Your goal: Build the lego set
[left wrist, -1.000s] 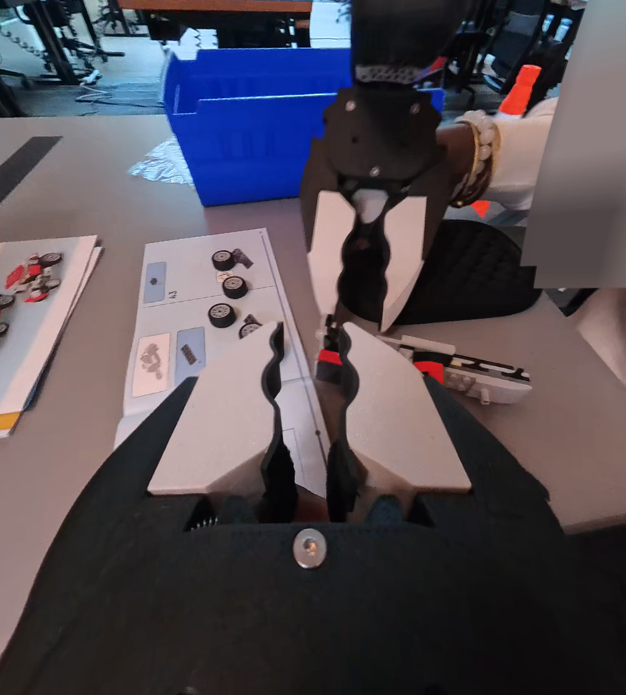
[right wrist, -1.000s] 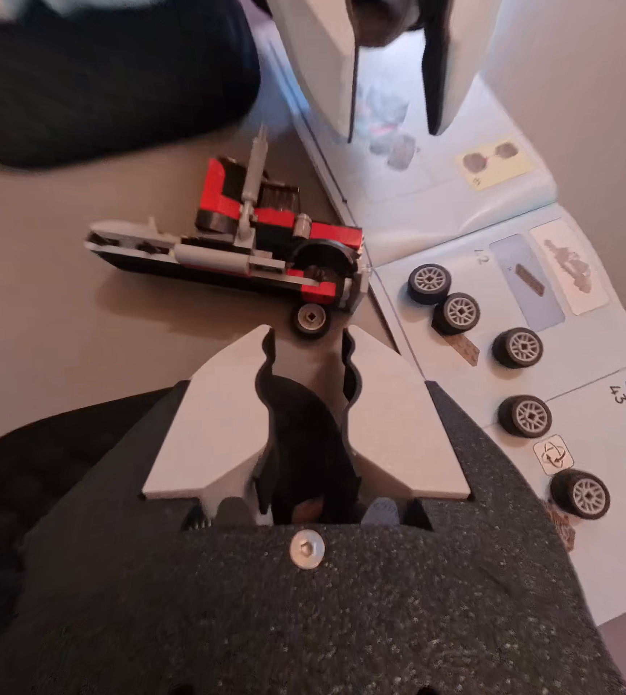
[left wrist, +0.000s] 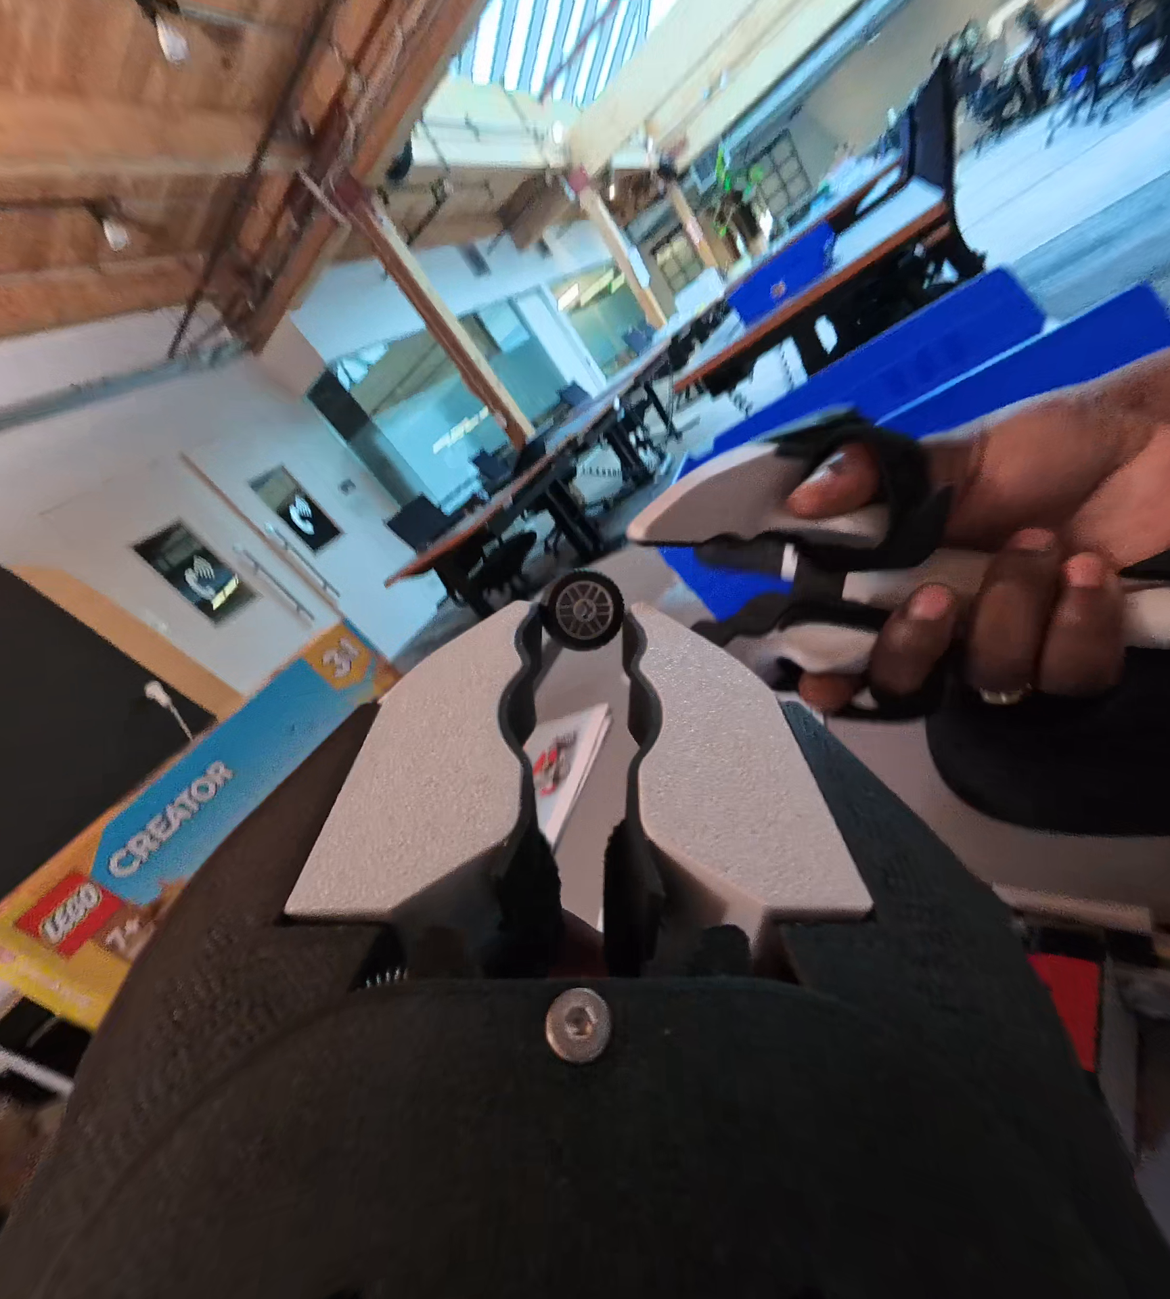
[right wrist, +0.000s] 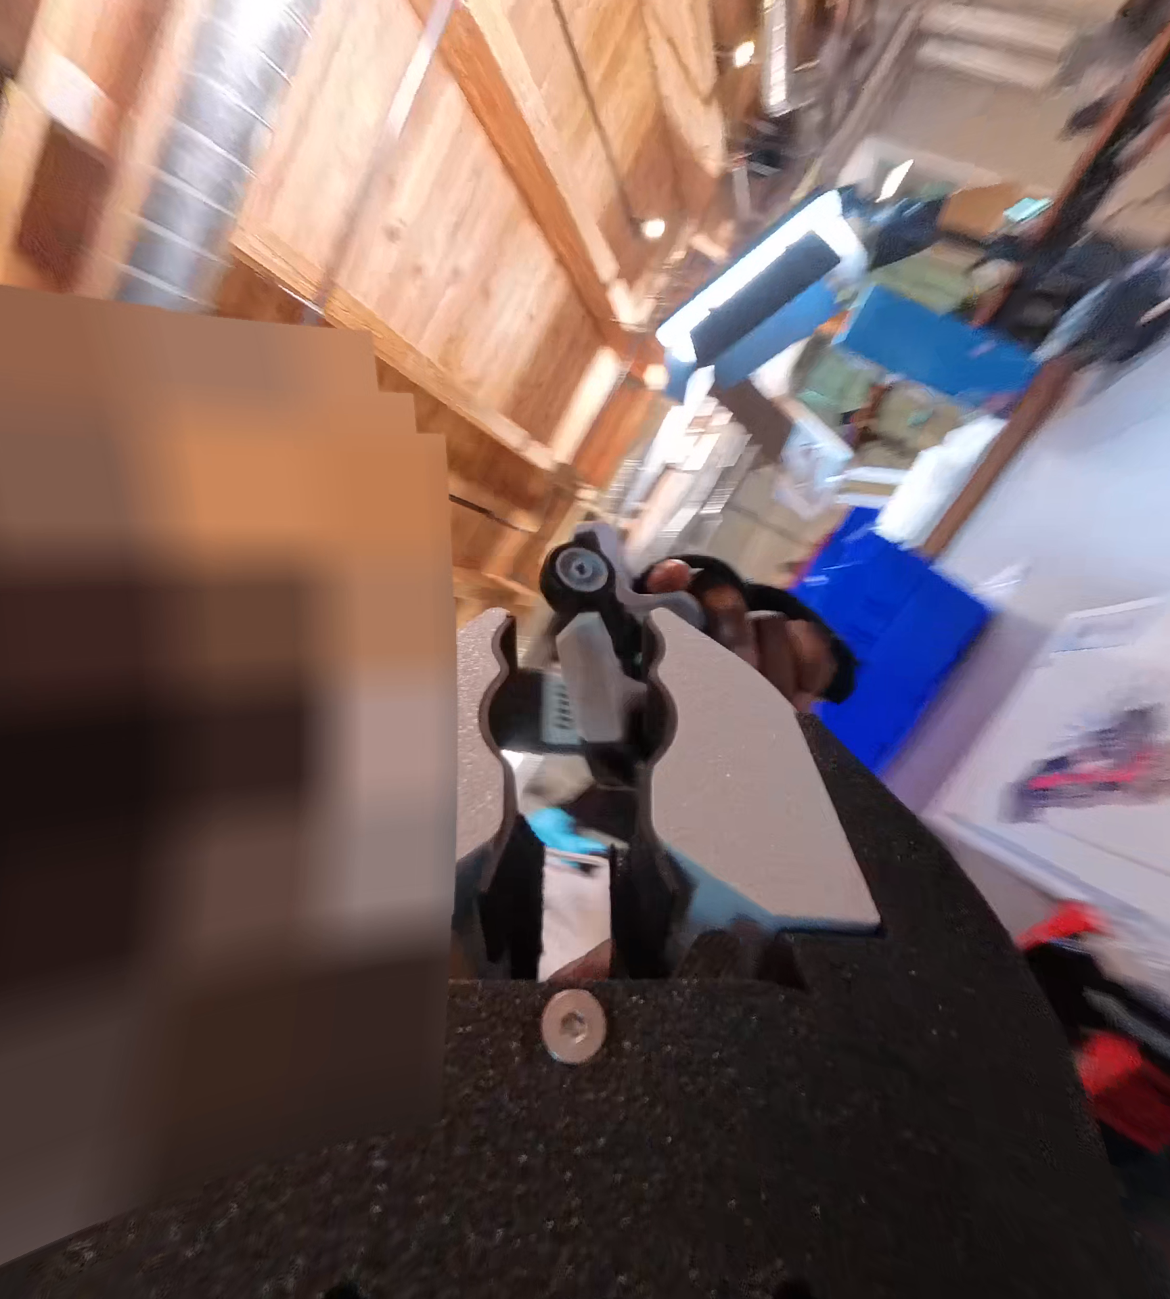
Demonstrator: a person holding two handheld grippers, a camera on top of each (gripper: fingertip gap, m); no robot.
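Black-tyred wheel (left wrist: 583,613) pinched aloft in the left gripper (left wrist: 582,622); right gripper (left wrist: 645,534) spread, empty; wheel not yet mounted, build unfinished.

Both grippers are now raised off the table and tilted toward the ceiling. The left gripper (left wrist: 582,622), empty before, now pinches a wheel (left wrist: 582,613) at its tips. The right gripper (right wrist: 578,618) is no longer above the truck.
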